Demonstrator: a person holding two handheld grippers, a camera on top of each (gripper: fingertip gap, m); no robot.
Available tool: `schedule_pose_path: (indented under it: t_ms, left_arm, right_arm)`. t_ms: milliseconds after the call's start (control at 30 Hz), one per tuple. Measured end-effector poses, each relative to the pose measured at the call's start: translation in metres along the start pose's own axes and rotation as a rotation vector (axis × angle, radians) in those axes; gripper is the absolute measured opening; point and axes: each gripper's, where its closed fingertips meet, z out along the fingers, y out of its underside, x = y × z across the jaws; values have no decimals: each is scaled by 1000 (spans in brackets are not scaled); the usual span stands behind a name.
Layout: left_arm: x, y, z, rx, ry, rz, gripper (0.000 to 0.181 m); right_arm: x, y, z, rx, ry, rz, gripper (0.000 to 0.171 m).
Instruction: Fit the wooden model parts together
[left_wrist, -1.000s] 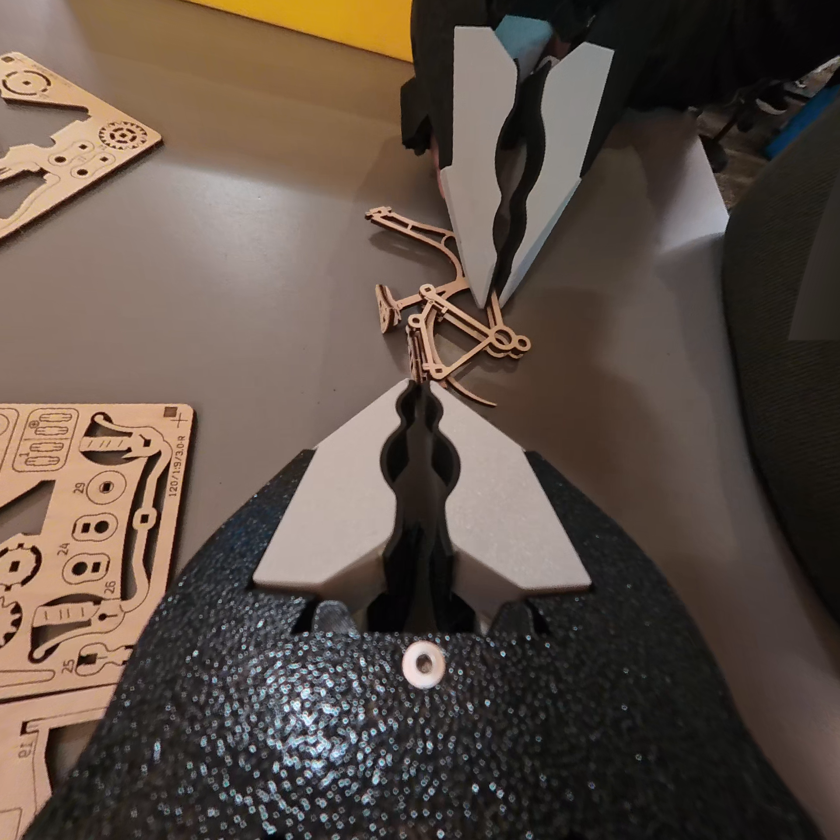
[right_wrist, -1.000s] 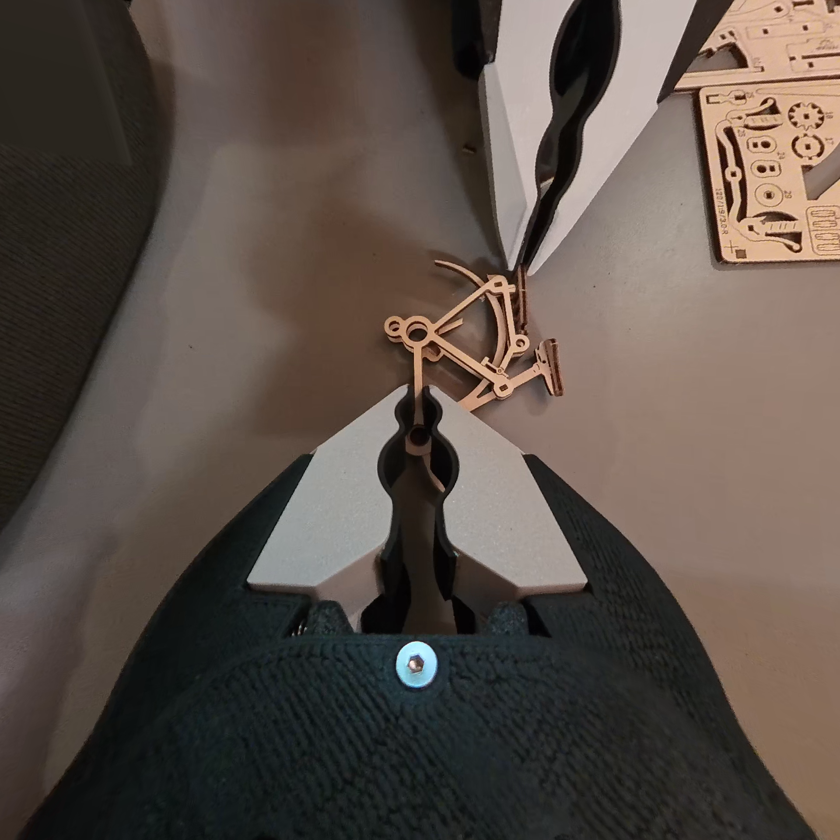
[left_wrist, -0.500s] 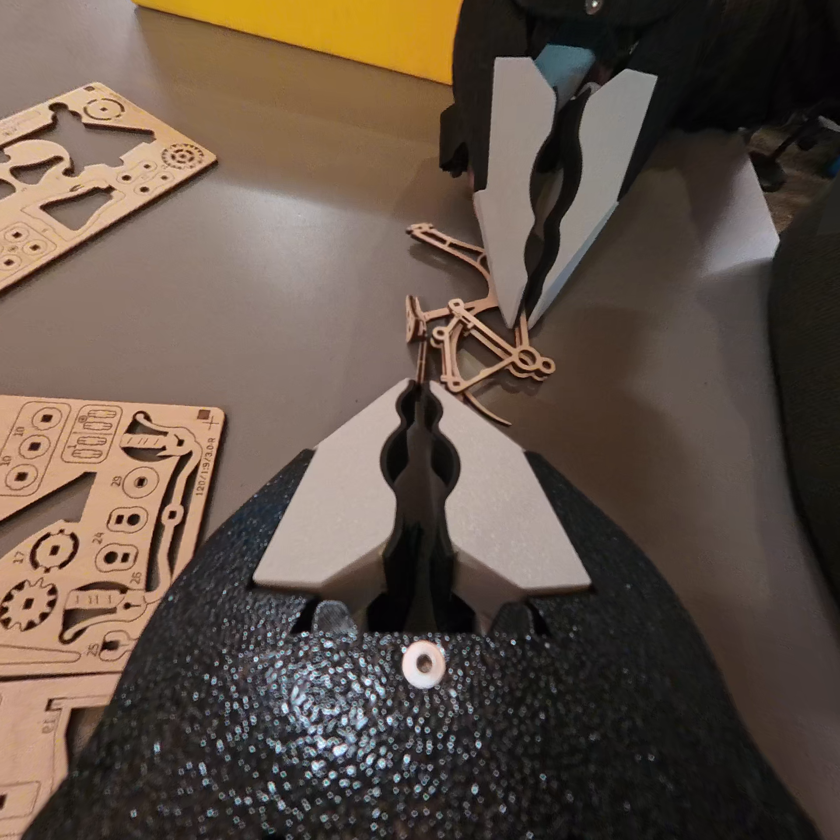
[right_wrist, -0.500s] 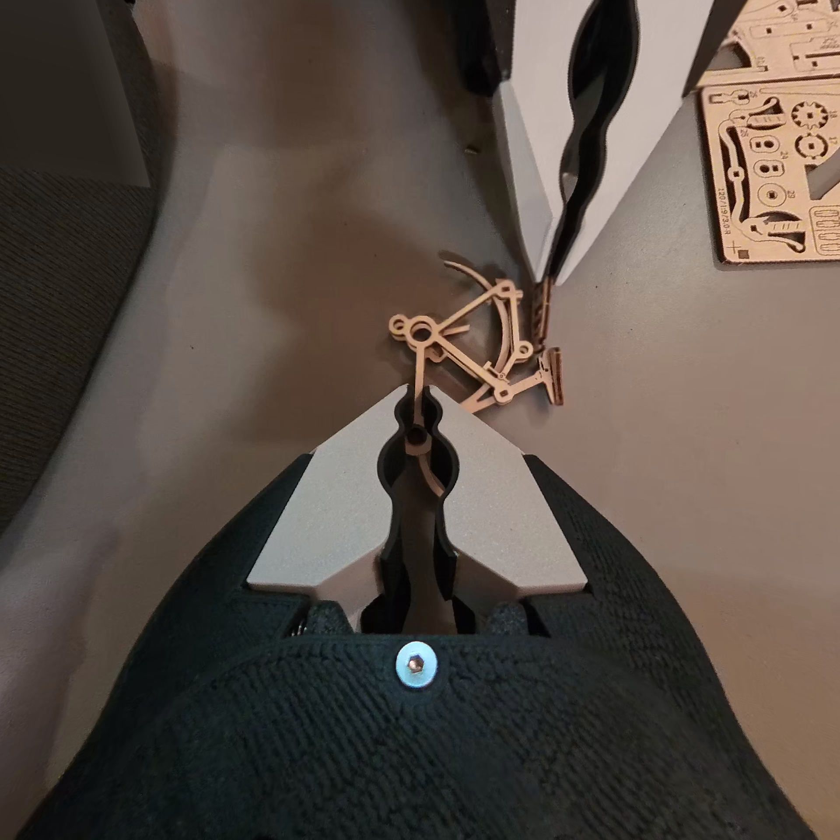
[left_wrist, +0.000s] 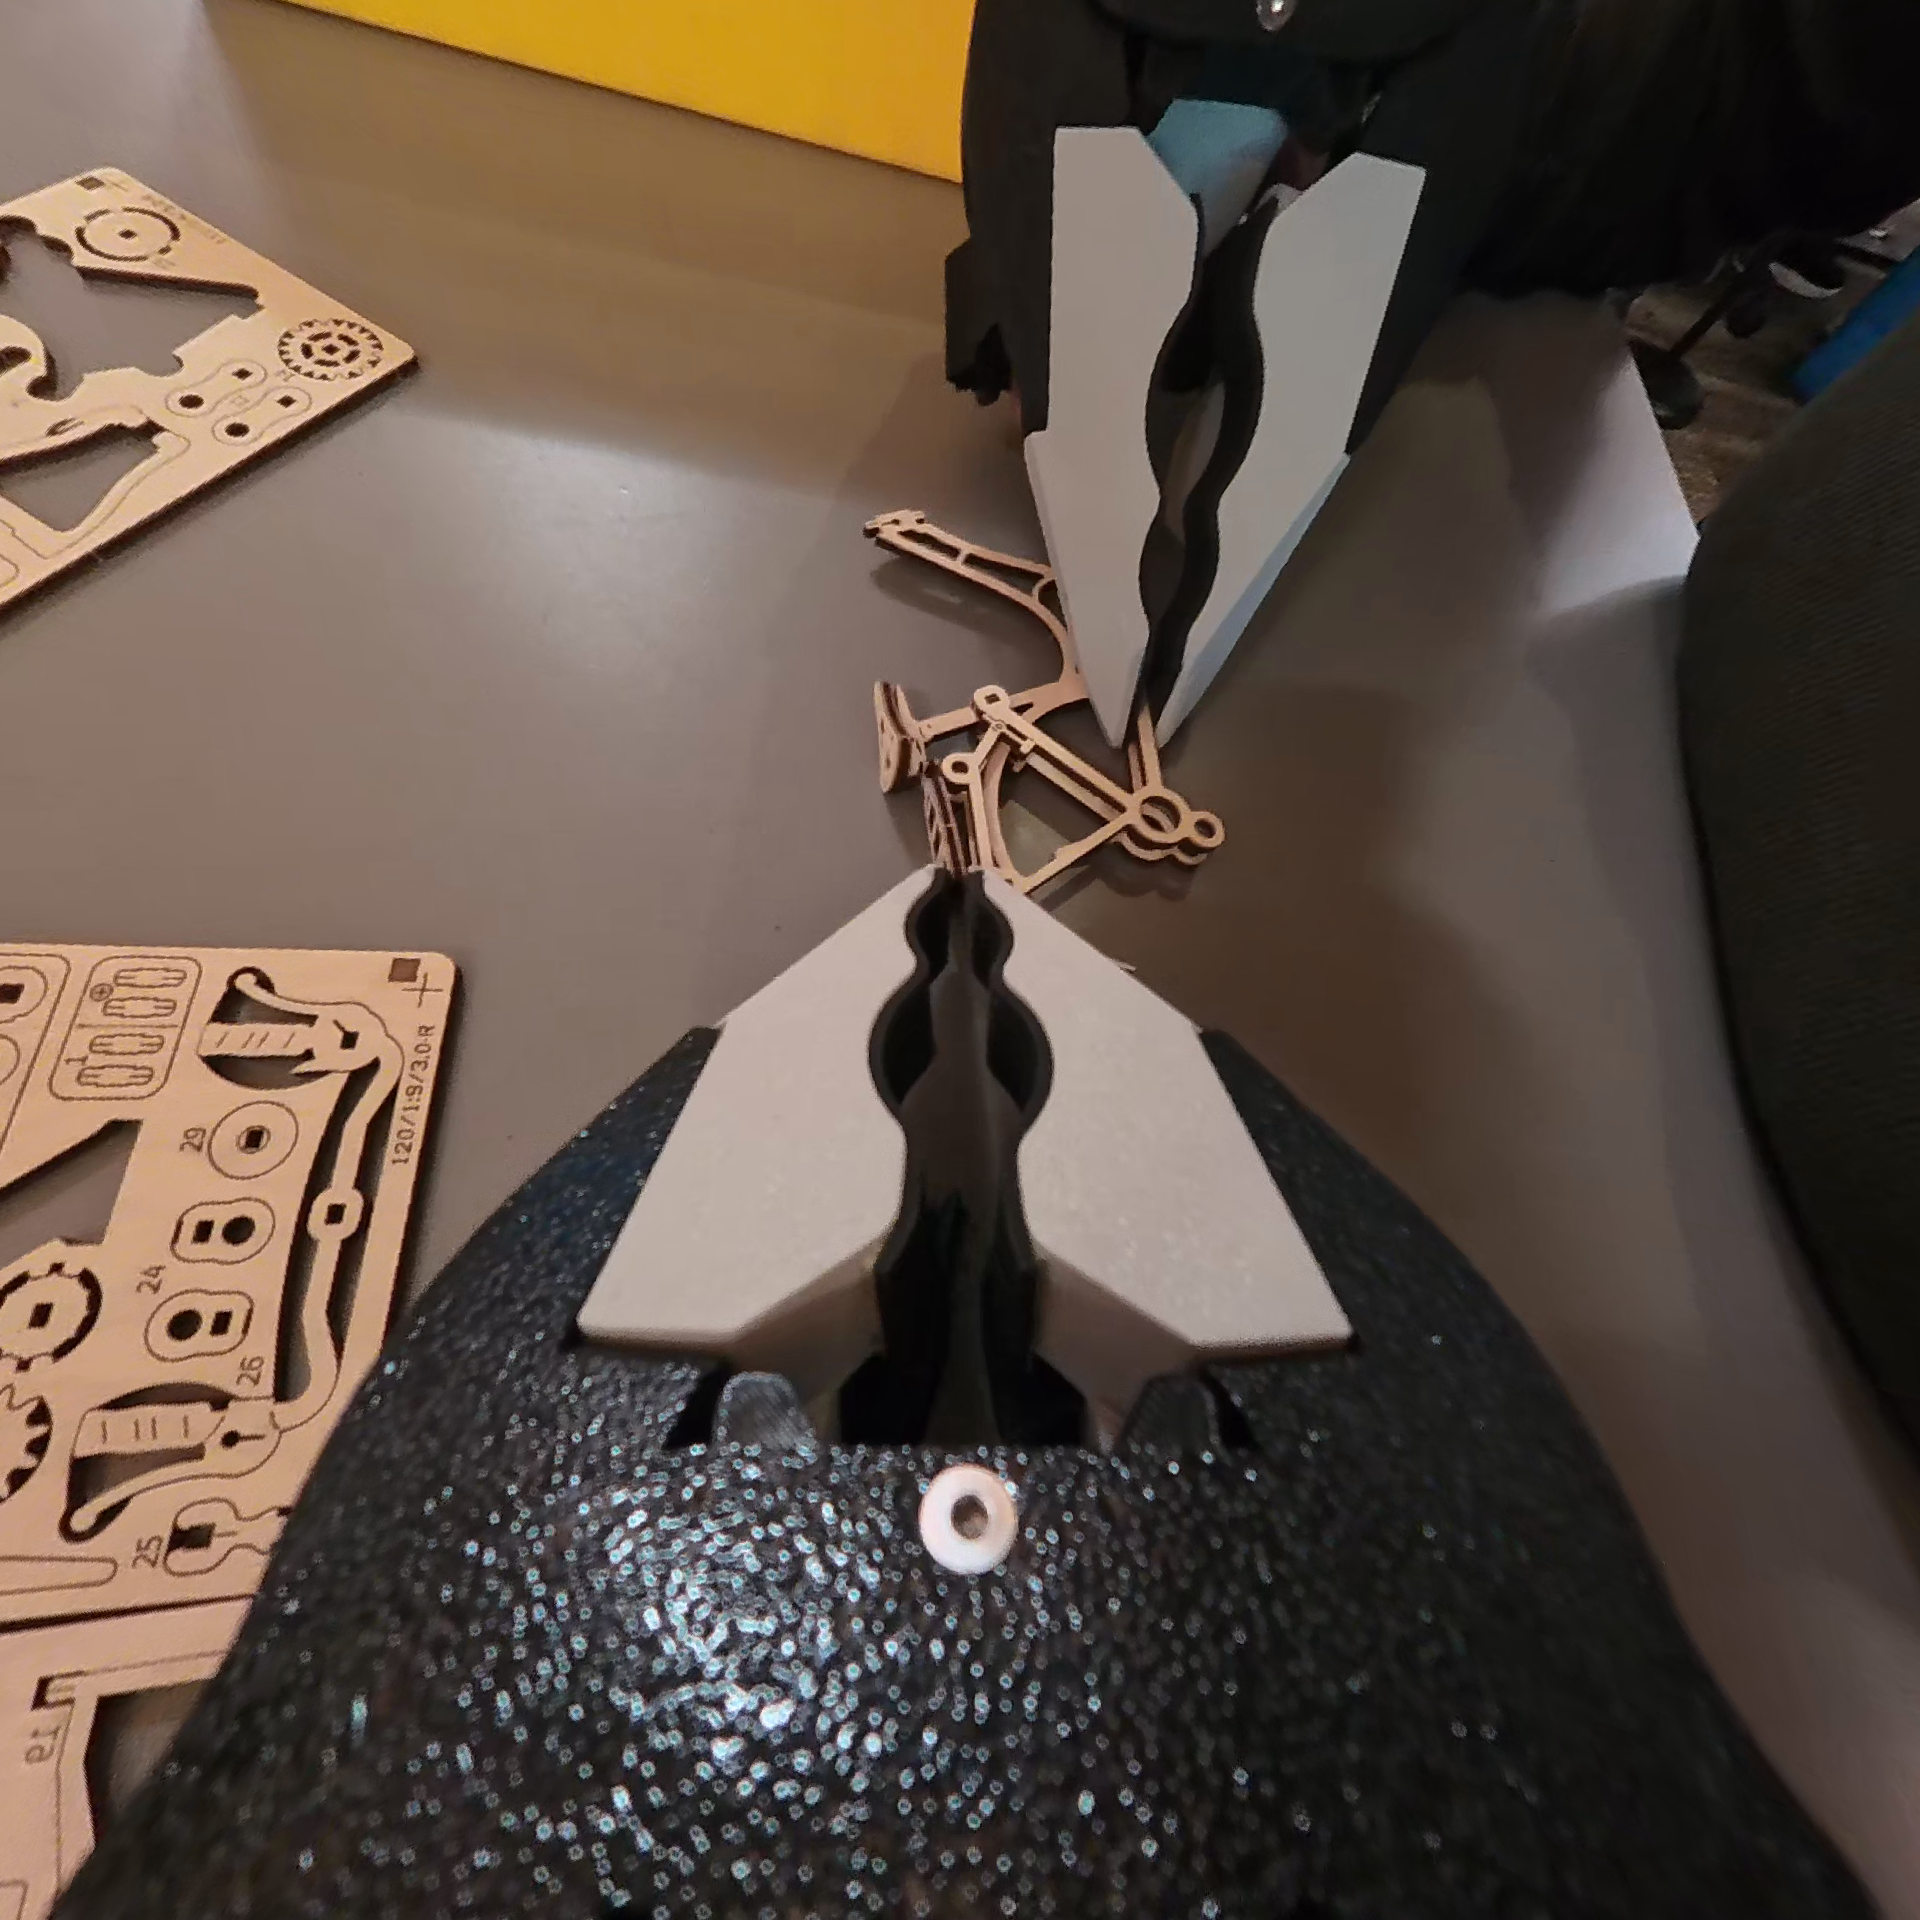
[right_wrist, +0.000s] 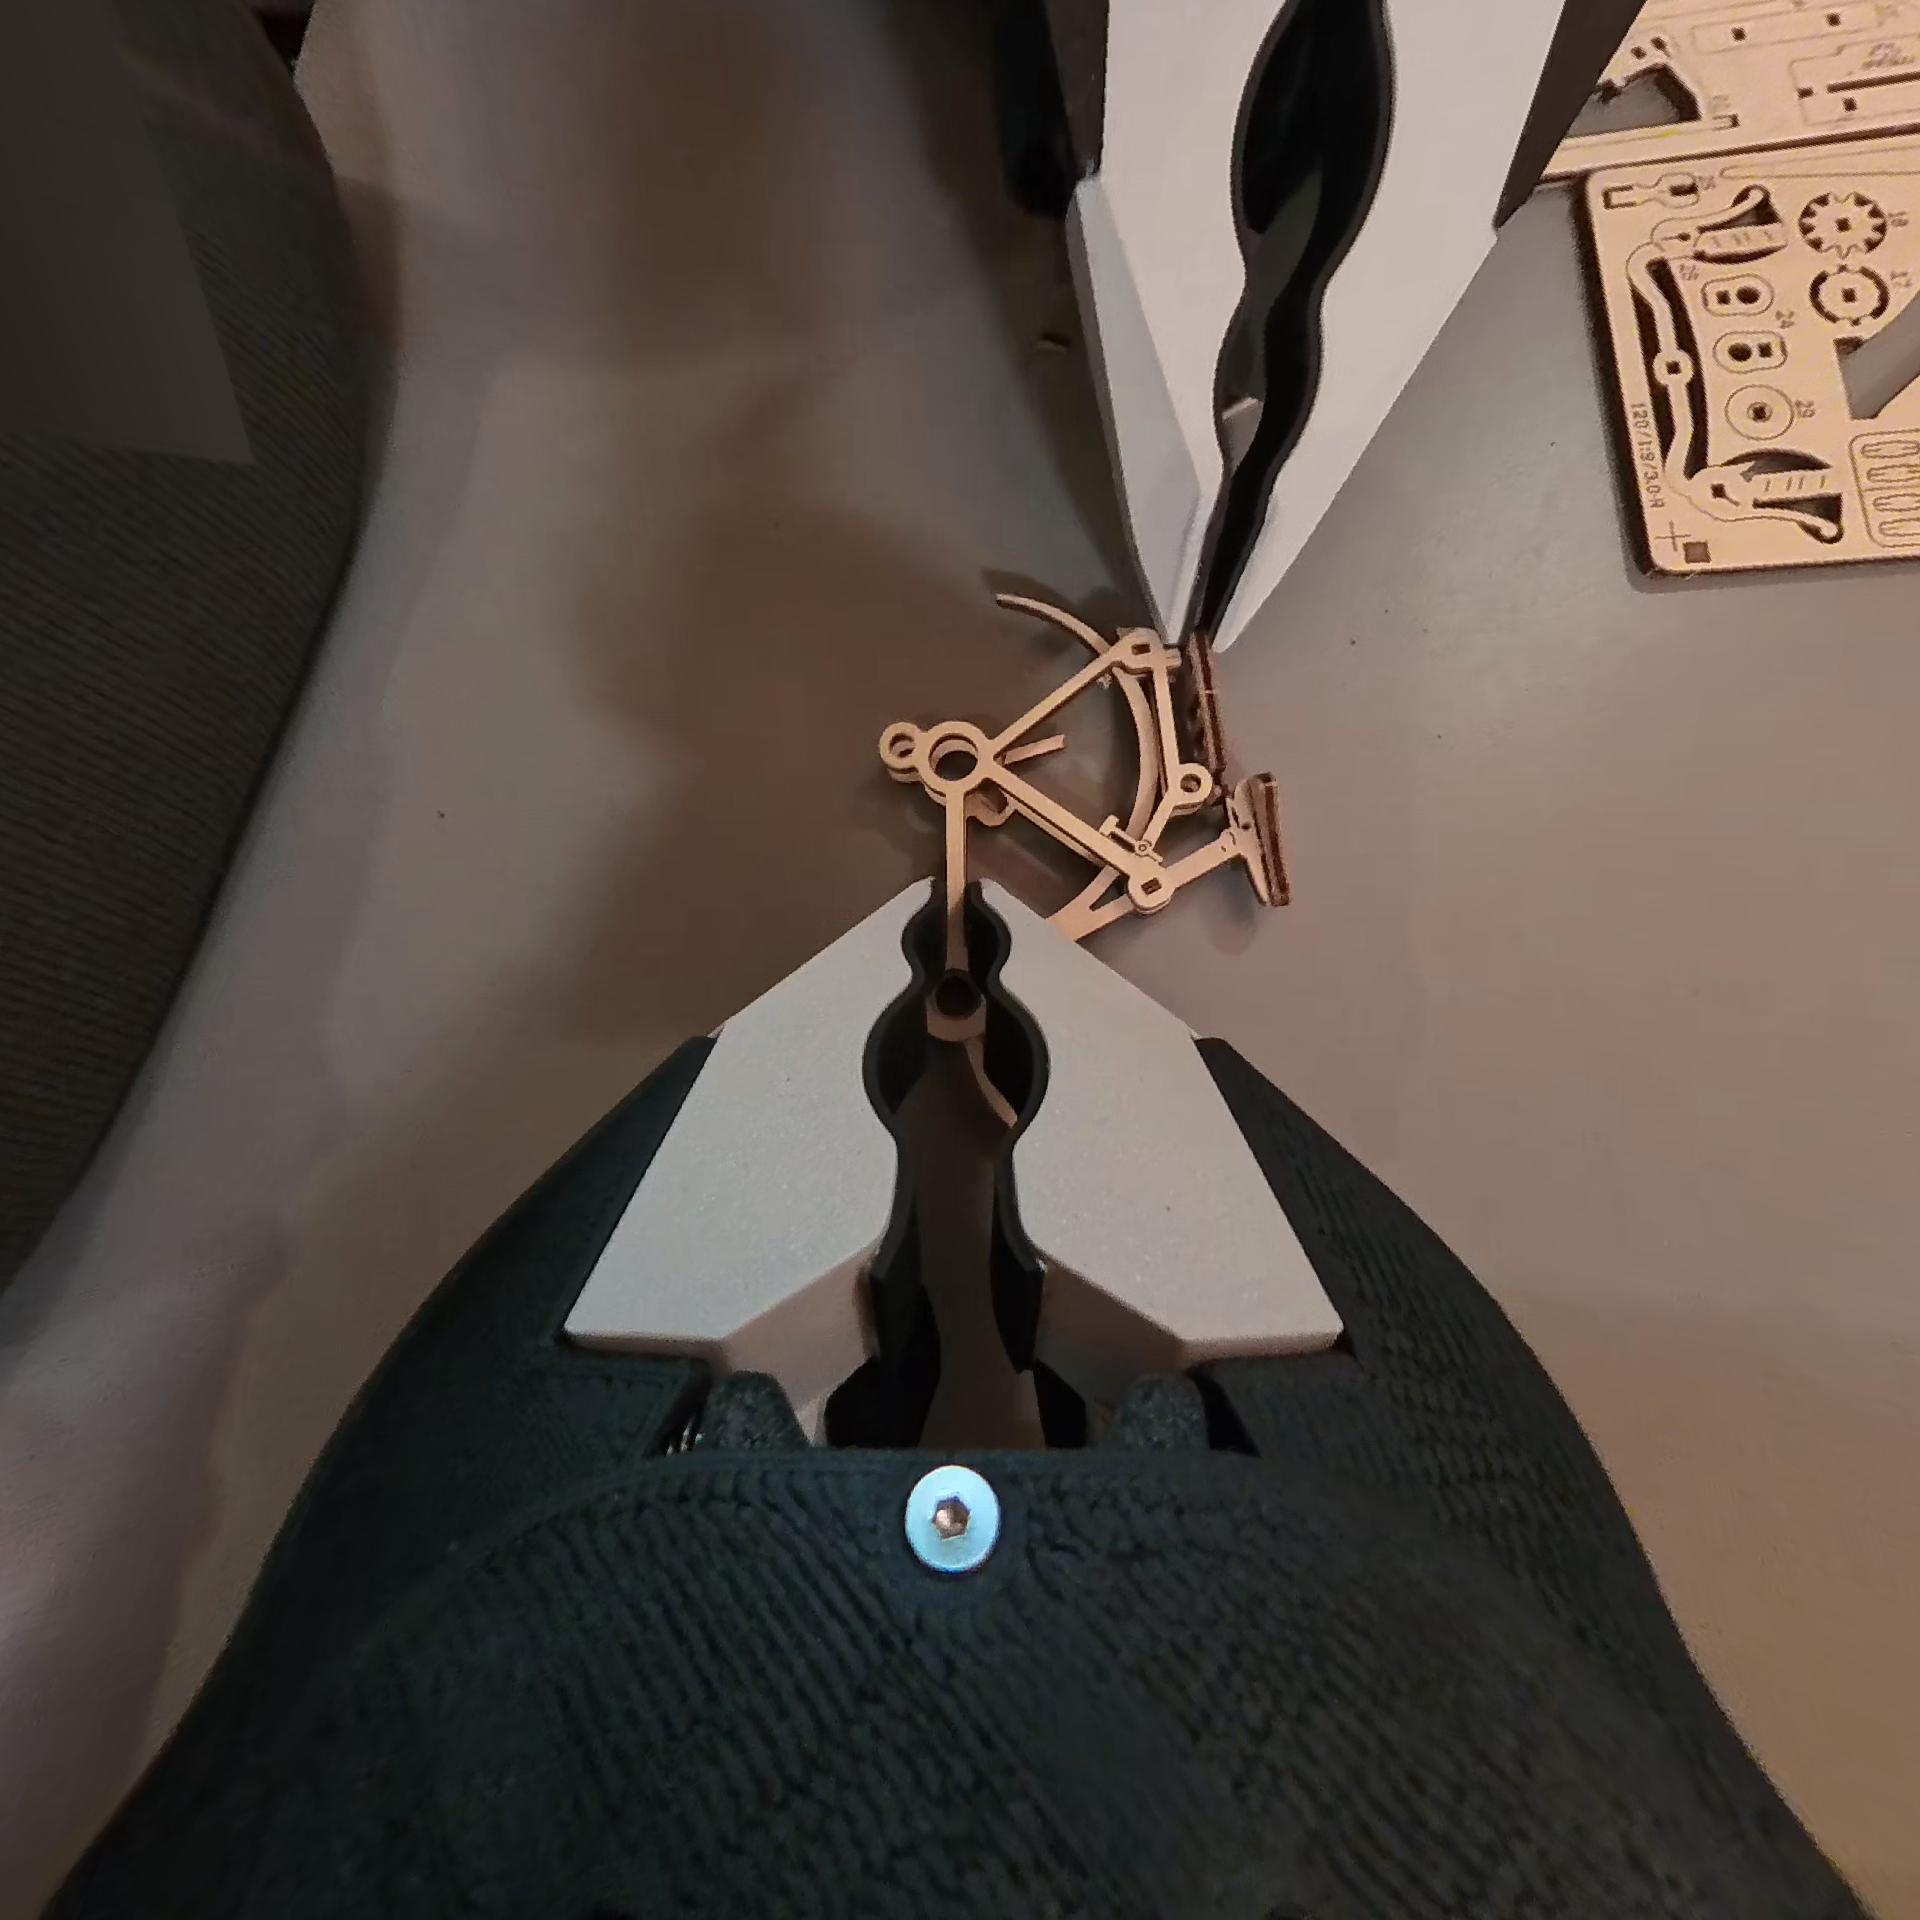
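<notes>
A thin wooden frame model (right_wrist: 954, 758), made of struts, arcs and a ring, lies low over the grey table (right_wrist: 1455, 1039). My right gripper (right_wrist: 956, 888) is shut on one of its struts. It also shows at the top of the left wrist view (left_wrist: 1138, 732), above the frame (left_wrist: 1156, 812). My left gripper (left_wrist: 956, 883) is shut on a small flat wooden part (left_wrist: 943, 821), seen edge-on. In the right wrist view the left gripper (right_wrist: 1205, 629) holds that part (right_wrist: 1205, 696) against the frame's far side.
Laser-cut wooden part sheets lie on the table at the left (left_wrist: 208, 1195) and far left (left_wrist: 156, 343); one shows in the right wrist view (right_wrist: 1766, 364). A yellow object (left_wrist: 675, 62) is at the back. A dark chair (left_wrist: 1818, 727) stands past the table edge. The grippers' ends are close to 6 centimetres from one another.
The left gripper drew the small part a little away from the frame half a second ago, then brought it back against the frame's side. The right gripper kept its hold.
</notes>
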Motion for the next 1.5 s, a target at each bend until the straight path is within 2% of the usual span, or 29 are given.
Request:
schedule_pose_path:
  t_ms: [1500]
  left_arm:
    - [18, 9, -3, -56, 198, 55, 1]
  right_arm:
    - [-5, 1, -1, -20, -39, 40, 2]
